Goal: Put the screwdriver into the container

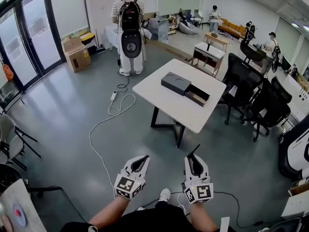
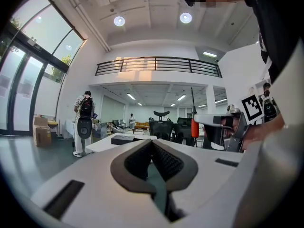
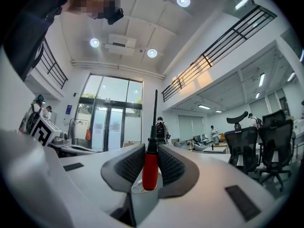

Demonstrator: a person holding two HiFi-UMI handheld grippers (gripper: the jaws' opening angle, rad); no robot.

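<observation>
A screwdriver (image 3: 150,167) with a red handle and a thin black shaft stands upright between the pads of my right gripper (image 3: 151,148), which is shut on the handle. In the head view the right gripper (image 1: 194,157) is low at the bottom, with the screwdriver (image 1: 194,151) shaft poking up from it. My left gripper (image 1: 141,158) is beside it, and in its own view the left gripper (image 2: 152,144) has its jaws together and holds nothing. The dark container (image 1: 175,82), with an open tray (image 1: 197,95) next to it, lies on a white table (image 1: 159,93) some way ahead.
A person with a backpack (image 1: 129,28) stands beyond the table's far left. Black office chairs (image 1: 246,79) crowd its right side. A white cable (image 1: 108,120) snakes over the grey floor on the left. A cardboard box (image 1: 77,54) sits by the glass doors (image 1: 29,37).
</observation>
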